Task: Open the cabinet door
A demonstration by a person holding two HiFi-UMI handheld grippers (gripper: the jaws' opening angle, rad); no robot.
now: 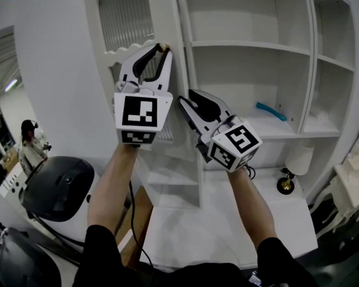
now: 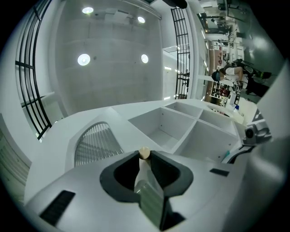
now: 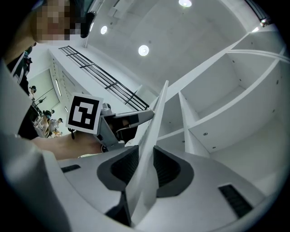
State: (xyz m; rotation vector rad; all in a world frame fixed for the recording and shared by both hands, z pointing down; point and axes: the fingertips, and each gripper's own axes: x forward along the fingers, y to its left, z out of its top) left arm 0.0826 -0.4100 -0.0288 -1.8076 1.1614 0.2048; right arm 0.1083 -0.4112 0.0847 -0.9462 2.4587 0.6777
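Sitting on a middle shelf (image 1: 296, 127) of the white cabinet (image 1: 246, 26) is a long blue thing (image 1: 271, 111). Lower down, on the white top under the shelves, stands a little lamp (image 1: 291, 171) with a white shade and a gold foot.

The cabinet door (image 1: 128, 30) is at the left of the shelves and has a glass part with thin lines. The left claw (image 1: 158, 52) is pinched tight on the small round knob (image 1: 162, 47) at the door's edge. The right claw (image 1: 186, 104) is just below it, with its jaws squeezed on the thin edge of the door.

Only the head view shows the lamp, a round black and white machine (image 1: 63, 191) and a person (image 1: 29, 145) far off at the left. The right gripper view shows the left claw's square-marked cube (image 3: 84, 113) close beside the door. The left gripper view shows round lights (image 2: 84, 59) on the ceiling.

Both bare arms reach up and forward, side by side, and both claws tip upward.
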